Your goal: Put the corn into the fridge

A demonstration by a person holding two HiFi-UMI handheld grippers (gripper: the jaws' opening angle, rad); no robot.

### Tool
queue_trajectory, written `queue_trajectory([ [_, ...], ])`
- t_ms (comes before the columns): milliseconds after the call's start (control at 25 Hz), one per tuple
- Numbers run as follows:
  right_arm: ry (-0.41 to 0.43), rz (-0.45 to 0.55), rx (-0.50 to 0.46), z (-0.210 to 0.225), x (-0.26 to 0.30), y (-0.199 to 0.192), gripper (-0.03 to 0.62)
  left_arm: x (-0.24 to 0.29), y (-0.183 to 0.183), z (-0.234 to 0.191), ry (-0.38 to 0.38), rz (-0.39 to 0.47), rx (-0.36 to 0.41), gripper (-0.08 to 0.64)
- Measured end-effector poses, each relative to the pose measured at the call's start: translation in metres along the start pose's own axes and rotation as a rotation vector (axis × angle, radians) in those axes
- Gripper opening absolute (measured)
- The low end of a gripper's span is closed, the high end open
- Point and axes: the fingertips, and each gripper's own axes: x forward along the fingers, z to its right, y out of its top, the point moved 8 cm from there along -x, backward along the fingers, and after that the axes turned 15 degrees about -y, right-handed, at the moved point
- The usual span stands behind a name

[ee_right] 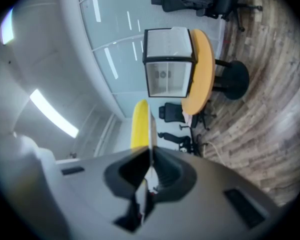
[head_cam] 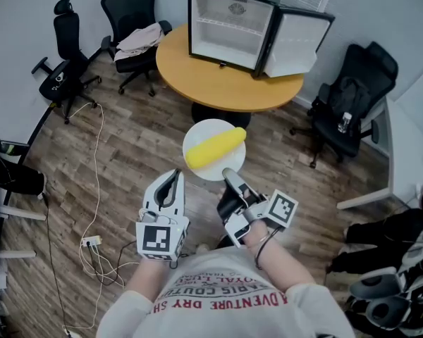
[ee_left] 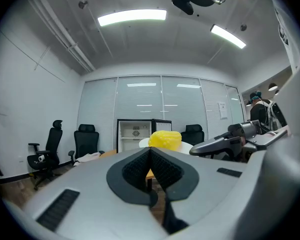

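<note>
office room with a brown wood-plank floor (head_cam: 127, 146); black swivel chairs (head_cam: 67, 48) stand along the left side. ahead, a round orange-topped table (head_cam: 218, 86) carries a small black fridge (head_cam: 229, 20) with a white interior, its door (head_cam: 296, 44) open to the right and the cavity facing the person. left gripper (head_cam: 172, 180): jaws pressed together, nothing between them, level, just left of the load. load: a round white plate (head_cam: 231, 166) held in the air, well short of the table, with a yellow cob of corn (head_cam: 215, 147) lying on it. right gripper (head_cam: 228, 177): jaws nearly together, clamped on the plate's near rim, which sits edge-on between the pads; this is the only contact with the load. governing relation: the fridge opening lies straight beyond the plate, away from the person, and the cob's long axis runs crosswise to that line, its right end slightly farther off. judgement: the right hand is the carrying hand; the cob rests loose and could roll if the plate tips on the way forward.
</note>
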Motion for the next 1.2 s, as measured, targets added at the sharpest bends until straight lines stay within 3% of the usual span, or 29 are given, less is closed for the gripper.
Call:
queue_trajectory([
  [200,-0.01,-0.005,0.004,0.0,0.021,0.006,0.04,0.011,-0.008,-0.017,0.001,-0.01,-0.046,0.026],
  [400,-0.012,-0.04,0.005,0.001,0.058,0.036,0.038,0.047,-0.009,-0.038,0.022,-0.019,-0.033,0.027],
  [880,-0.001,-0.138,-0.018,-0.02,0.165,0.173,0.038,0.195,0.0,-0.103,0.109,0.003,-0.028,0.027],
  [1080,-0.019,-0.152,-0.023,-0.028,0.211,0.228,0.038,0.258,-0.003,-0.133,0.103,0.033,-0.115,0.026],
  [1200,-0.035,-0.134,-0.001,-0.023,0.219,0.24,0.04,0.27,-0.007,-0.145,0.101,0.026,-0.12,0.028],
])
